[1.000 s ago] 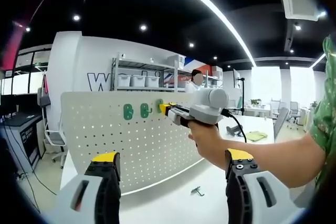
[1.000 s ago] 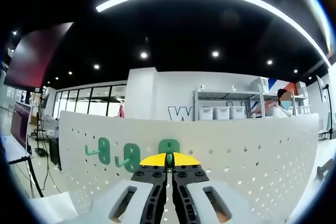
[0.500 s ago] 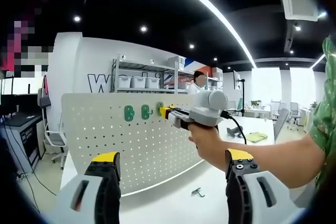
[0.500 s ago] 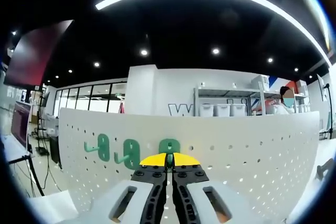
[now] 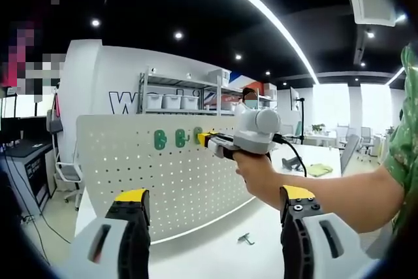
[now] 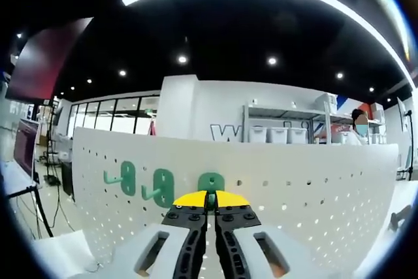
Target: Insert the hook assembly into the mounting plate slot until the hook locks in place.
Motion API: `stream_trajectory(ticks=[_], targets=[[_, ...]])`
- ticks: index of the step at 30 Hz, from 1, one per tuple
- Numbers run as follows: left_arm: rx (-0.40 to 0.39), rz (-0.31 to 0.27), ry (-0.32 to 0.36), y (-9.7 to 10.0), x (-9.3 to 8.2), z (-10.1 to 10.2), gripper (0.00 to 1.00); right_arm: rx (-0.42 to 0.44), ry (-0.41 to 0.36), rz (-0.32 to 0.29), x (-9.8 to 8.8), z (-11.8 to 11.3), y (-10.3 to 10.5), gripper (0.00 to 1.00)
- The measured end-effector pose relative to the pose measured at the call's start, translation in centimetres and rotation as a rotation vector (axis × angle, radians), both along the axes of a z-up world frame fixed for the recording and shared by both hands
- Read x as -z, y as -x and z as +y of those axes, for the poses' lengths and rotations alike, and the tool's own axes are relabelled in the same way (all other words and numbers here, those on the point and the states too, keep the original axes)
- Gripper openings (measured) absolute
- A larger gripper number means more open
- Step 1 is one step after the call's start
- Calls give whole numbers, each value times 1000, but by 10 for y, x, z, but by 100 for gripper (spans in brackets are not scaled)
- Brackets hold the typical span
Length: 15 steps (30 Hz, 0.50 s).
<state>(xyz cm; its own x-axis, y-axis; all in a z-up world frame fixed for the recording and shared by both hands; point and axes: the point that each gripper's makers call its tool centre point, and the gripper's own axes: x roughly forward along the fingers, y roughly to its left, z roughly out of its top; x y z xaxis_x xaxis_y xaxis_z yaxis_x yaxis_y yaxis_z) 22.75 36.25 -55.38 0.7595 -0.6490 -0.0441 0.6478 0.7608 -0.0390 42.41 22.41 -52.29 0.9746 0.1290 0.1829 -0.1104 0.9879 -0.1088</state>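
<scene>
The insertion step is in hand. At centre of the right gripper view, the right gripper (image 6: 210,208) has its fingers pinched on a green hook (image 6: 211,186) against the white pegboard (image 6: 313,181). The left gripper (image 5: 212,217) waits low with its fingers wide. Next, I judge, comes a firm seating push until the hook locks.

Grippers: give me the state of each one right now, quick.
Left gripper: open, holding nothing.
Right gripper: shut on the green hook at the white pegboard.
</scene>
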Motion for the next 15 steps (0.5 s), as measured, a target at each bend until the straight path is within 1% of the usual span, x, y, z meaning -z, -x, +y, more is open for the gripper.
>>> stream_trajectory(ticks=[3, 6, 9, 10, 11, 13, 15], targets=[[3, -1, -2, 0, 0, -1, 84, -7, -11, 0, 0, 0, 1, 1], [4, 1, -3, 0, 1, -1, 84, -10, -1, 1, -1, 0, 1, 2], [5, 0, -4, 0, 1, -2, 84, -15, -11, -7, -2, 1, 3, 8], [6, -1, -4, 1, 1, -2, 84, -16, -8, -6, -2, 1, 3, 8], [6, -1, -4, 1, 0, -2, 83, -7, 12, 1, -1, 0, 3, 7], [6, -1, -5, 1, 0, -2, 83, -7, 18, -19, -4, 0, 4, 6], [6, 0, -6, 1, 0, -2, 83, -7, 31, -14, -4, 1, 2, 6]])
